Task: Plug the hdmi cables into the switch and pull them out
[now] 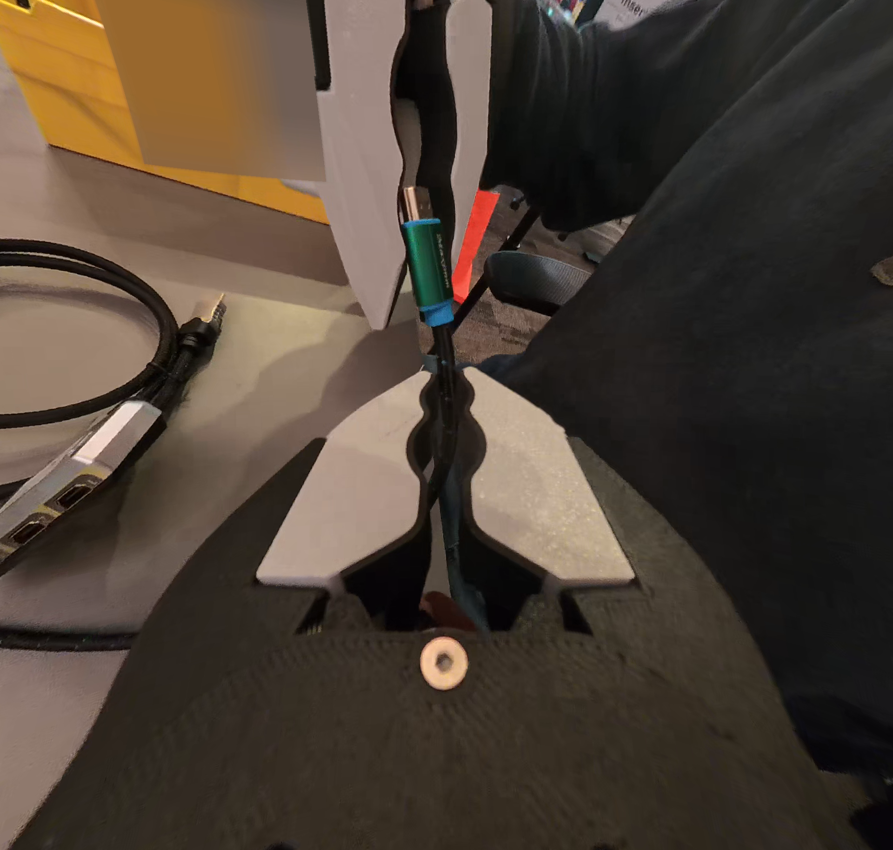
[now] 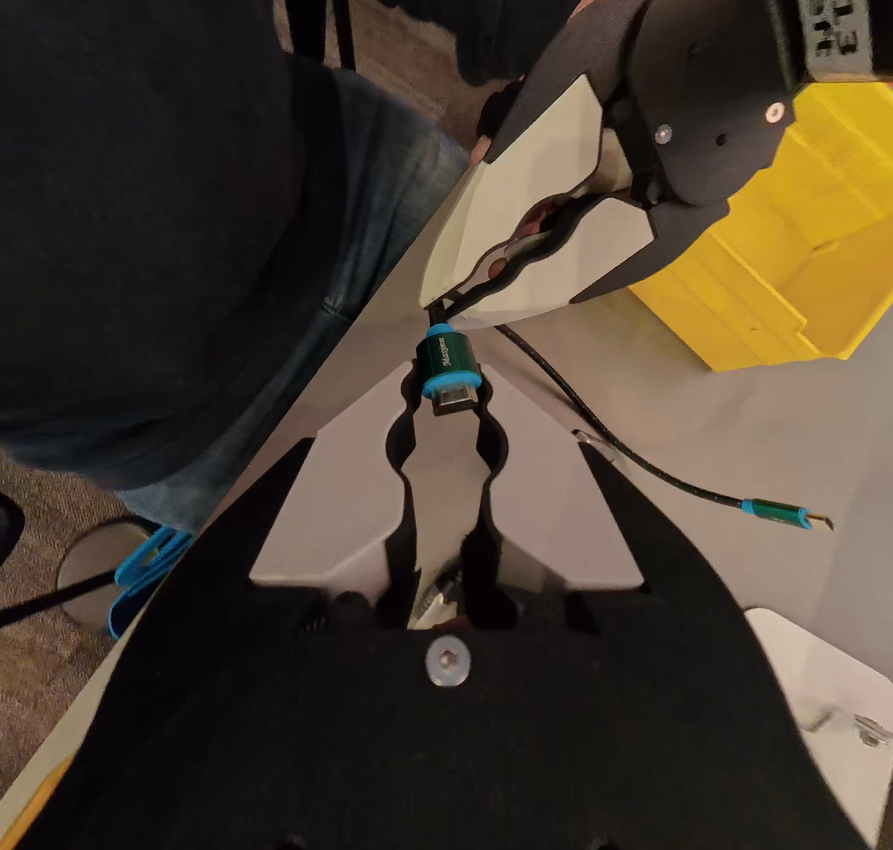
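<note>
Gripping the braided black cable [image 1: 443, 406] just behind its connector, the left gripper [image 1: 445, 380] occupies the lower centre of the left wrist view, its two grey fingers [image 1: 372, 469] pressed together on the cable. The green HDMI plug [image 1: 427, 266] with blue collars stands above the fingertips at frame centre, metal tip pointing up. The plug is free in the air, not seated in any port.

The right gripper [image 2: 447, 382] fills the lower half of the right wrist view. Its fingers [image 2: 338, 479] stand apart, with a clear gap along the wavy inner edges; the plug's metal tip [image 2: 454, 399] sits between the fingertips. Whether the pads touch the plug cannot be determined. In the left wrist view the same gripper appears as tall grey fingers [image 1: 367, 199] in the upper centre, flanking the plug tip.

The switch [image 1: 82, 469], a silver block with ports along one face, lies on the grey table [image 1: 270, 392] at the left edge of the left wrist view, beside a coiled black cable [image 1: 145, 324]. A second green plug [image 2: 778, 517] lies on the table at the right of the right wrist view. A yellow bin [image 2: 783, 266] sits in the upper right of that view. A person's dark clothing [image 2: 145, 199] fills its upper left.
</note>
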`<state>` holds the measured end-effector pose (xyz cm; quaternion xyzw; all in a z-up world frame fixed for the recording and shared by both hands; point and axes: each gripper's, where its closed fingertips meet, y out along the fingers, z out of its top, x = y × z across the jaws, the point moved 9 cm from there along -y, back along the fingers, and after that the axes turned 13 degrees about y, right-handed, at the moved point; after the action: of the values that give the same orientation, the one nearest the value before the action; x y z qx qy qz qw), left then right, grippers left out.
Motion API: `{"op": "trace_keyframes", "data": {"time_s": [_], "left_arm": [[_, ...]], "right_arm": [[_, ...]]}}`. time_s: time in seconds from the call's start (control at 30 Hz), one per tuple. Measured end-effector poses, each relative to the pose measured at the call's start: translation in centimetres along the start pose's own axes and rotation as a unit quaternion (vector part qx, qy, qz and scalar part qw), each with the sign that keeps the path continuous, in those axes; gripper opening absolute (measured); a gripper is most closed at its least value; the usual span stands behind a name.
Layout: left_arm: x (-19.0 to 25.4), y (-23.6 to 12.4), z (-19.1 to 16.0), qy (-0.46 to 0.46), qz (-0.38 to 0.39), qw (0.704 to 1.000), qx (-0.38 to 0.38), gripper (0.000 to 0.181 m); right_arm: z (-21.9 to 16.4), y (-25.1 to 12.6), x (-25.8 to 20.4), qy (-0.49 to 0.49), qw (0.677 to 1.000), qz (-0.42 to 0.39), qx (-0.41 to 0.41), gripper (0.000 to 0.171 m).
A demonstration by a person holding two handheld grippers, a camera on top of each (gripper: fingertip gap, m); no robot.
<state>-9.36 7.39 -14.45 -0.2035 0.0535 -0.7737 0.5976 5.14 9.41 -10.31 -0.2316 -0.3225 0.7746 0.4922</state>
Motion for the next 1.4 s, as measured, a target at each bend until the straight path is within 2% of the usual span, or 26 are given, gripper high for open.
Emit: {"op": "trace_keyframes", "data": {"time_s": [0.13, 0.27, 0.33, 0.53, 0.63, 0.7, 0.77, 1.0, 1.1, 1.17, 1.23, 1.33, 1.4], "left_arm": [[0.1, -0.8, 0.2, 0.029, 0.051, 0.998, 0.016, 0.006], [0.5, -1.6, 1.2, 0.078, 0.142, 0.986, 0.041, 0.031], [0.6, -1.7, 1.7, 0.118, 0.212, 0.970, 0.023, 0.036], [1.2, -1.7, 2.6, 0.178, 0.357, 0.917, -0.002, 0.030], [1.8, -1.4, 2.9, 0.190, 0.358, 0.914, -0.001, 0.020], [1.8, -1.3, 2.6, 0.184, 0.350, 0.918, -0.004, 0.019], [1.7, -1.4, 2.4, 0.177, 0.351, 0.919, 0.011, 0.007], [1.7, -1.5, 1.9, 0.174, 0.308, 0.935, 0.016, 0.006], [1.7, -1.6, 1.8, 0.173, 0.295, 0.940, 0.010, 0.006], [1.7, -1.8, 1.8, 0.163, 0.282, 0.945, 0.018, 0.006], [1.7, -1.8, 1.8, 0.162, 0.272, 0.948, 0.015, 0.006], [1.7, -1.6, 1.7, 0.158, 0.257, 0.953, -0.003, 0.006], [1.6, -1.7, 1.7, 0.154, 0.257, 0.954, -0.002, 0.006]], "right_arm": [[-0.6, -0.3, 0.5, 0.061, 0.997, -0.011, 0.050, 0.018], [-1.4, -0.5, 1.3, 0.130, 0.983, -0.026, 0.130, 0.017], [-1.6, -0.5, 1.5, 0.157, 0.972, -0.034, 0.169, 0.017], [-2.0, -0.2, 2.0, 0.226, 0.932, -0.071, 0.274, 0.017], [-2.3, 0.1, 1.7, 0.241, 0.917, -0.060, 0.313, 0.015], [-2.4, 0.3, 1.5, 0.239, 0.918, -0.062, 0.311, 0.015], [-2.4, 0.4, 1.3, 0.239, 0.920, -0.051, 0.308, 0.015], [-2.2, 0.4, 1.1, 0.227, 0.934, -0.041, 0.272, 0.016], [-2.1, 0.1, 1.2, 0.221, 0.940, -0.049, 0.256, 0.033], [-1.9, -0.1, 1.1, 0.201, 0.947, -0.056, 0.244, 0.035], [-1.5, -0.2, 0.9, 0.185, 0.951, -0.055, 0.244, 0.035], [-1.1, 0.0, 0.9, 0.169, 0.956, -0.051, 0.233, 0.020], [-1.2, 0.0, 1.1, 0.177, 0.955, -0.047, 0.232, 0.020]]}}
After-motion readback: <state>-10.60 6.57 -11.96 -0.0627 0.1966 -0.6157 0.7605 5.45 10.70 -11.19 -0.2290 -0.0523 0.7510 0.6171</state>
